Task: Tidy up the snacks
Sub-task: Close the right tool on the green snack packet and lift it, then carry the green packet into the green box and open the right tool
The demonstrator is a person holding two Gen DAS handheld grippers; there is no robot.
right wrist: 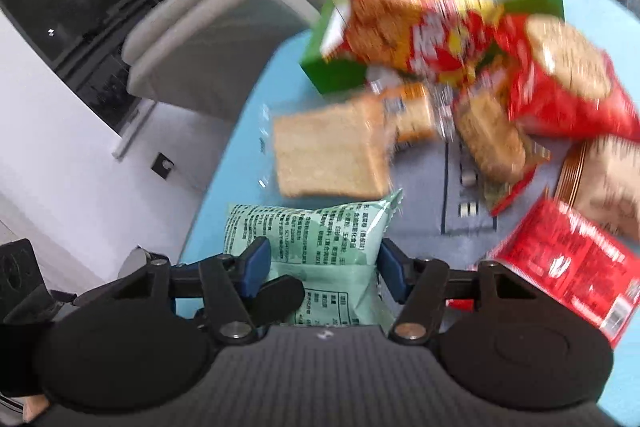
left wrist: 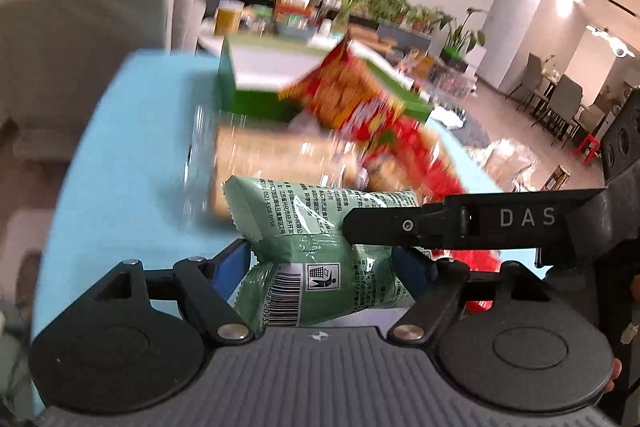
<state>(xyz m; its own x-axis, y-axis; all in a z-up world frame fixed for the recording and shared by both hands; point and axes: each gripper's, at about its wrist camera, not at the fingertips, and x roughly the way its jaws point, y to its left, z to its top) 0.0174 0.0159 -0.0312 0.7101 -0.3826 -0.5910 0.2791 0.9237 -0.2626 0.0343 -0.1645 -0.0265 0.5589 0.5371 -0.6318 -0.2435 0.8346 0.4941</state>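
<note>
Left wrist: green snack packet (left wrist: 320, 251) pinched between both tongs' blue pads (left wrist: 226, 269).

My left claw (left wrist: 322, 267) pinches a green snack packet (left wrist: 320, 247) above the blue tabletop (left wrist: 132, 167). My right claw (left wrist: 360, 223) reaches across it. A green box (left wrist: 256, 95) sits beyond, blurred.

Your left gripper (left wrist: 320, 267) has a ribbed grey body, two round black discs, black linkage arms with silver screws, and blue pads (left wrist: 230, 269). Your right gripper (right wrist: 322, 267) looks the same; seen from the left camera, its black finger reads "DAS" in white.
</note>
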